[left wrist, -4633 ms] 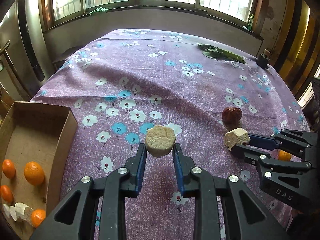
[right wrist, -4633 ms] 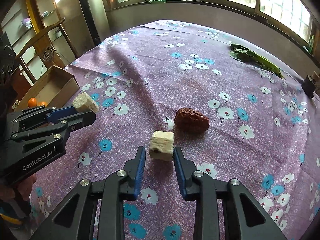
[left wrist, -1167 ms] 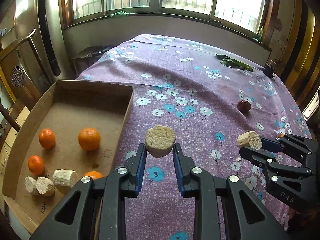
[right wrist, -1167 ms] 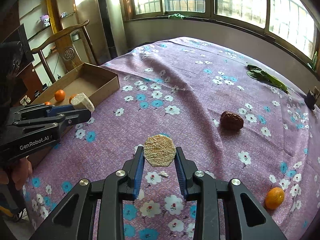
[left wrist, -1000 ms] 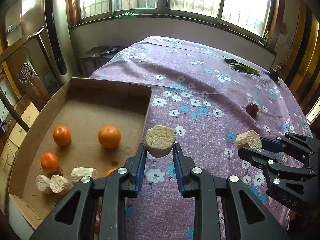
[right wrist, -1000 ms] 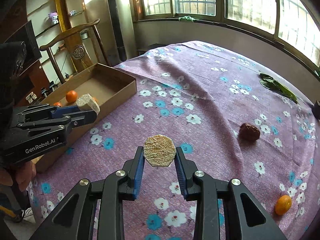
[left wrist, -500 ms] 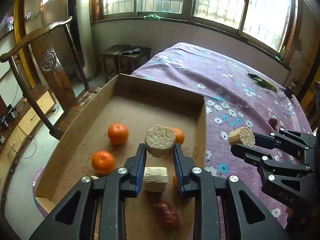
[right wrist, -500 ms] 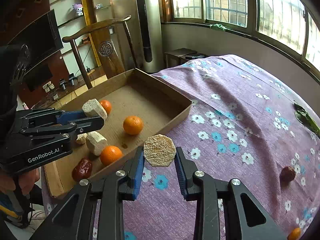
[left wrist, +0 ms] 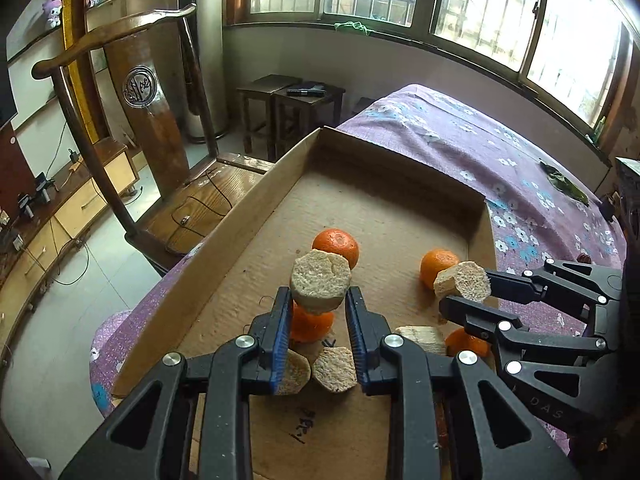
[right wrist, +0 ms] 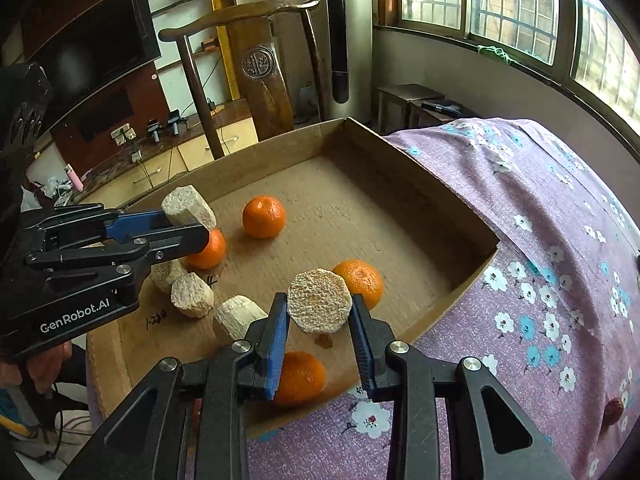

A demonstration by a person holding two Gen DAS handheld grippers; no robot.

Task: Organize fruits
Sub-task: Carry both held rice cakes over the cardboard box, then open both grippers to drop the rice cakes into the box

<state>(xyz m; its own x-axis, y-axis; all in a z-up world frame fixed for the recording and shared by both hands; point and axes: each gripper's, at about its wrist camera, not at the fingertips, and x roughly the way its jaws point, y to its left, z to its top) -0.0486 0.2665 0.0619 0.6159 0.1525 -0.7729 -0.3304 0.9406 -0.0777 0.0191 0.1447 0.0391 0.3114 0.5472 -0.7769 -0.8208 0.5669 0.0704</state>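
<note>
Oranges (right wrist: 264,216): four in box (right wrist: 420,196); each tongs (left wrist: 319,304) (right wrist: 319,312) clamps one beige chunk (left wrist: 320,282) (right wrist: 319,306).

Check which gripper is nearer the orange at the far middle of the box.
Left. The left gripper hangs just in front of that orange, holding a pale chunk. The right gripper sits farther back near the box's right wall.

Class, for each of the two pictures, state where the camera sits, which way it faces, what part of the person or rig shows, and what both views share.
Left wrist: sits on the left tool, facing forward and down into the cardboard box; its own fingers grip a pale chunk, and the right tool shows.
Right wrist: sits on the right tool, facing the box from the tablecloth side; the left tool shows.
Shared: box, oranges, both chunks, wooden chair.
</note>
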